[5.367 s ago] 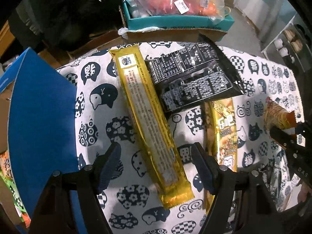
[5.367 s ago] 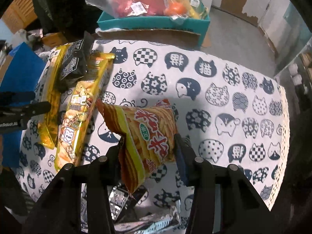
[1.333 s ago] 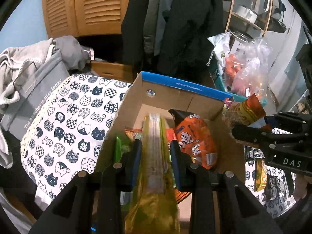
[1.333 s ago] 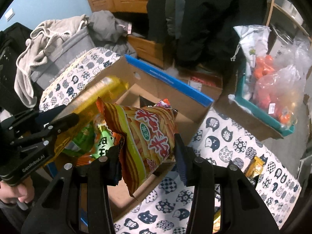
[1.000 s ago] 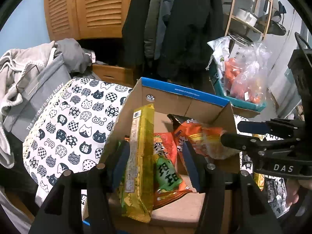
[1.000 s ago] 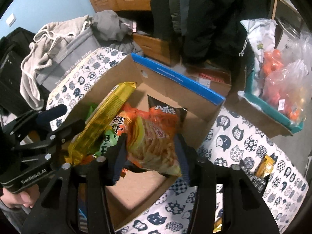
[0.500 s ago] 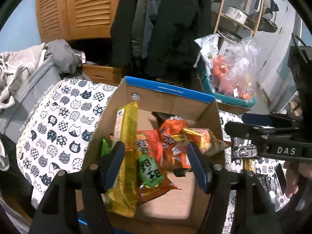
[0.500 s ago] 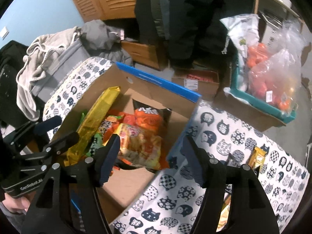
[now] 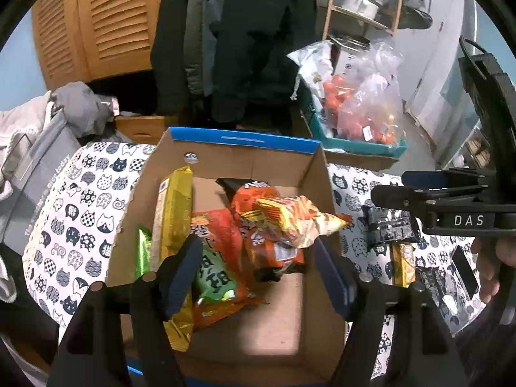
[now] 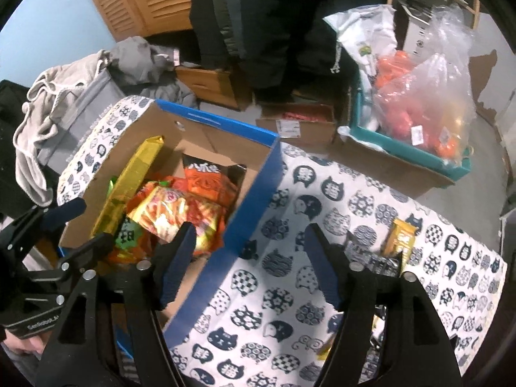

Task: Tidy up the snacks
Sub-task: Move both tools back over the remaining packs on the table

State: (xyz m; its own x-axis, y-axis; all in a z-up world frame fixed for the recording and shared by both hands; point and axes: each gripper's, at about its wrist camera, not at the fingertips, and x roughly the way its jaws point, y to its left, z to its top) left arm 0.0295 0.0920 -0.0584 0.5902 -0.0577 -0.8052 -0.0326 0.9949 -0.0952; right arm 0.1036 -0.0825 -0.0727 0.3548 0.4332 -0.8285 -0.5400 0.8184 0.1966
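Two grippers, left gripper [image 9: 254, 271] and right gripper [image 10: 250, 267], have just been opening their jaws, now wide with nothing between them. The gold packet [image 9: 171, 213] and chip bag [image 9: 296, 216] lie in the cardboard box [image 9: 245, 142], dropped there for sorting; other snacks [image 10: 398, 237] wait on the counter [image 10: 322, 193].

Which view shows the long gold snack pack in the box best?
The left wrist view: the gold pack leans upright along the cardboard box's left wall, label facing the camera. The right wrist view shows the same pack only obliquely, its lower end hidden among other bags.
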